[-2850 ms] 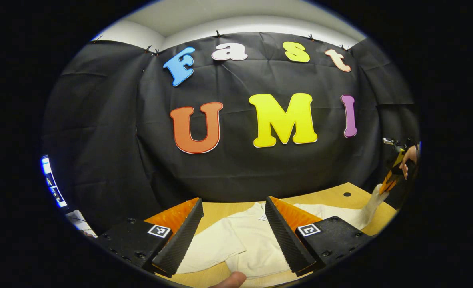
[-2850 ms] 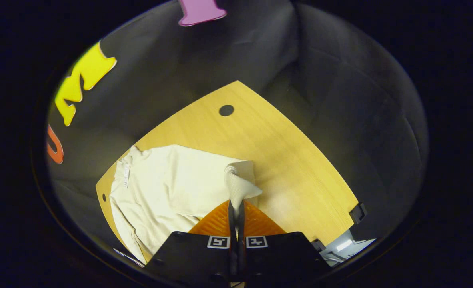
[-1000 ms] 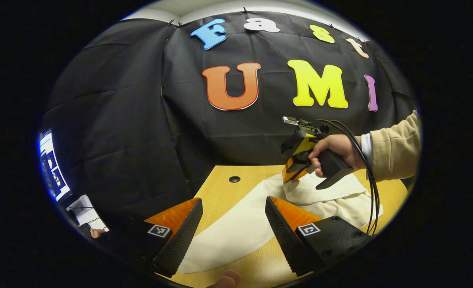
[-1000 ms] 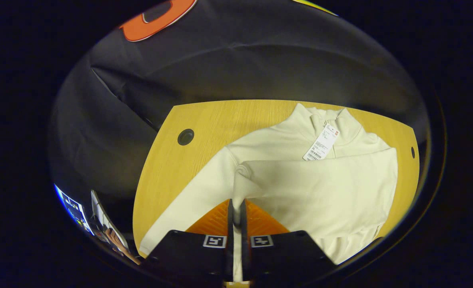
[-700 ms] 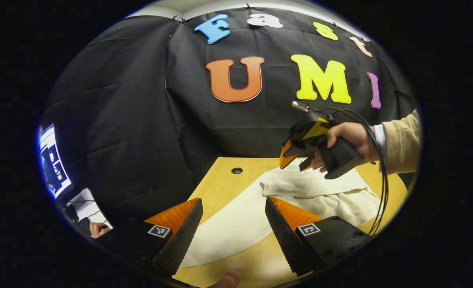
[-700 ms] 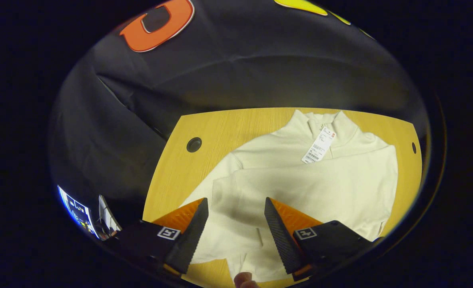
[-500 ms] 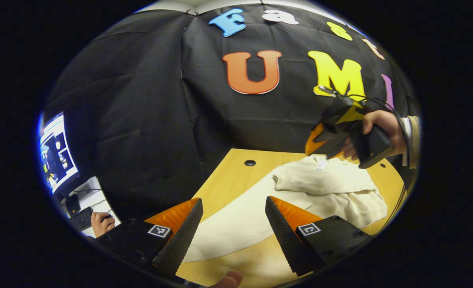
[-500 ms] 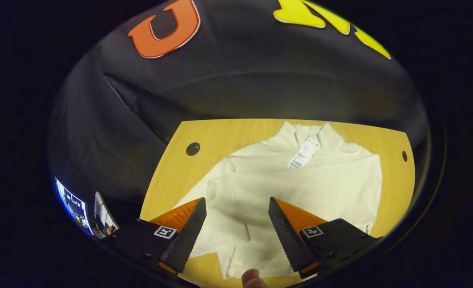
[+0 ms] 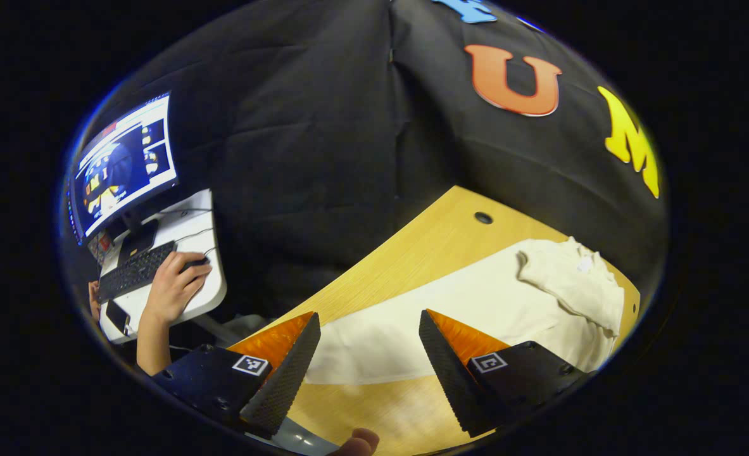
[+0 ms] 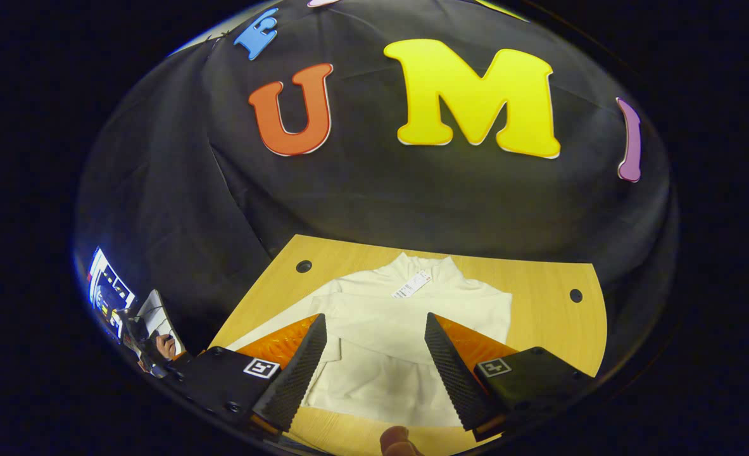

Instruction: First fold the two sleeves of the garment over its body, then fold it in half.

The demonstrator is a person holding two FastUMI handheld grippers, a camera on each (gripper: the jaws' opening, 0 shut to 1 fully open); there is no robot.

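A cream long-sleeved garment (image 10: 406, 354) lies flat on the wooden table (image 10: 539, 329), collar and paper tag (image 10: 411, 285) toward the wall. One sleeve (image 10: 374, 323) is folded across its body. The other sleeve (image 9: 412, 316) stretches out sideways over the table. My left gripper (image 9: 368, 373) hangs open just above this sleeve's outer end, touching nothing. In the left gripper view the folded sleeve bunches up as a lump (image 9: 570, 278) at the right. My right gripper (image 10: 374, 373) is open above the garment's near hem, with nothing between its fingers.
The tabletop has round cable holes (image 10: 304, 266) (image 10: 575, 295) (image 9: 483, 218) near its far corners. To the left of the table stands a small white desk (image 9: 203, 278) with a monitor (image 9: 124, 161) and keyboard (image 9: 135, 271); a person's hand (image 9: 175, 285) rests on a mouse there.
My right gripper let go of the sleeve over the body, opened and drew back toward the hem. My left gripper swung left to the outstretched sleeve's end.
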